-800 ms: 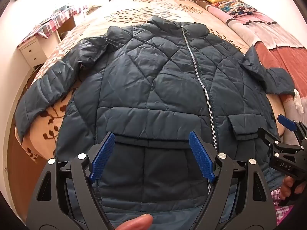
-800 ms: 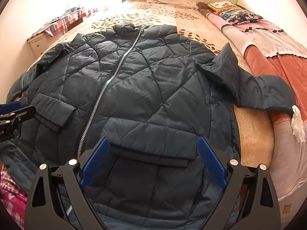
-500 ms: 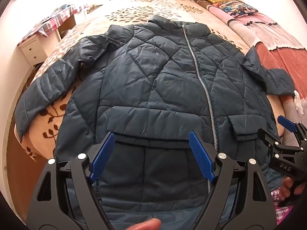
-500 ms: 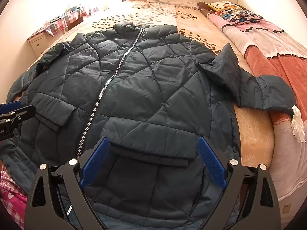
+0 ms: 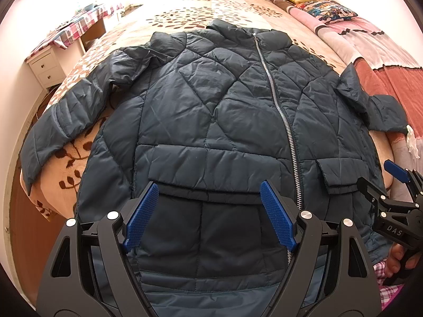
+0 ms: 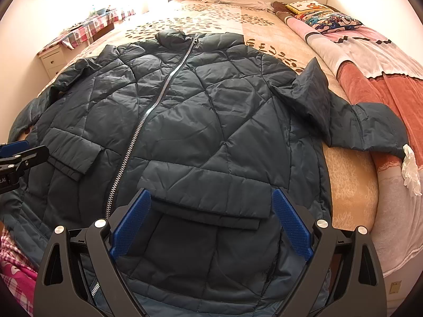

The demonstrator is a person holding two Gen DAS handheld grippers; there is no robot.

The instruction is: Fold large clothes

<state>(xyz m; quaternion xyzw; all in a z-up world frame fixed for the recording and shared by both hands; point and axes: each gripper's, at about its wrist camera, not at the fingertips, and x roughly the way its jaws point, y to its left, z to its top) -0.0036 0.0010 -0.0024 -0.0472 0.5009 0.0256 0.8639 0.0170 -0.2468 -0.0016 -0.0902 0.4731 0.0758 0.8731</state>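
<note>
Bedroom with a big bed (image 5: 185, 8), and on its leafy cover lies a dark blue puffy jacket (image 5: 211, 111), front up and zipped shut.

Closest to us, the left gripper (image 5: 208, 211) hangs over the bottom part of the jacket, just above a pocket flap. Its blue pads are wide apart and hold nothing. The right gripper (image 6: 211, 219) hangs over the other pocket flap, also wide open and empty (neither one looks to be pressing on the cloth).

The folding looks like it has not started yet. The jacket is spread flat, with the bottom edge hanging off the near side of the bed.

A bit farther out, the left sleeve (image 5: 60, 121) droops over the bed's edge, and the right sleeve (image 6: 357, 121) sticks out sideways, bent at the elbow. I think the next job is to pinch a sleeve or a side edge and bring it in over the middle. Puffy cloth is slippery, so each gripper will need a good bite.

Far back are pillows (image 6: 325, 18) and a small white nightstand (image 5: 46, 66).
</note>
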